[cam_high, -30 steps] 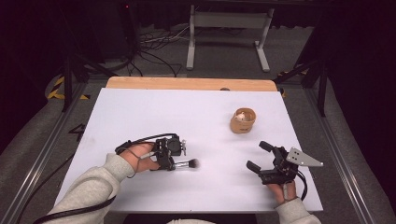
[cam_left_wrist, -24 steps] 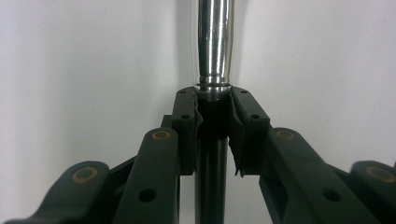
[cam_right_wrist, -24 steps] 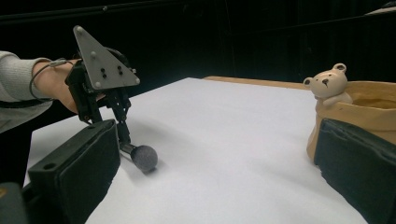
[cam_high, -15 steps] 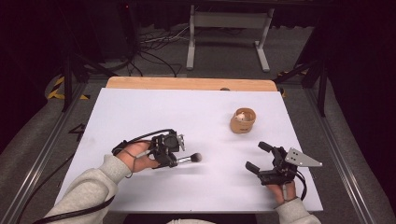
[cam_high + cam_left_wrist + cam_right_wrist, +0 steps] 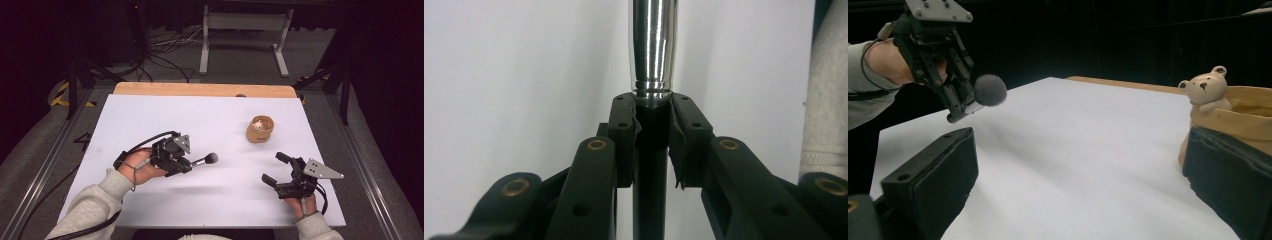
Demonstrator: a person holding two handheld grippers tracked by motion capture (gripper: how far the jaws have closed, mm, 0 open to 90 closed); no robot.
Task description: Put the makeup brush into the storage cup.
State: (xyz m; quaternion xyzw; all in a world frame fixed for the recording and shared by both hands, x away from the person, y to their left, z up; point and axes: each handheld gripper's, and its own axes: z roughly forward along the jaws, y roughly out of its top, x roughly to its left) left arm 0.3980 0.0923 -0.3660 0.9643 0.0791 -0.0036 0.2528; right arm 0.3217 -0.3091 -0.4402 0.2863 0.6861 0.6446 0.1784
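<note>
High view shows the left claw (image 5: 186, 165) closed on a makeup brush (image 5: 206, 160), held above the white counter (image 5: 150, 115), well to the left of the tan bear pot (image 5: 260, 129). Left gripper view has both jaws pressed against the brush's black handle (image 5: 651, 150), just below the chrome ferrule (image 5: 654, 45). Right claw (image 5: 274, 168) is wide open and holds nothing, near the pot, on the person's side of it

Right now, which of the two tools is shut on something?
The left tool, clamped on the makeup brush with the fluffy grey head. The right tool stands open, holding nothing, near the bear cup.
</note>
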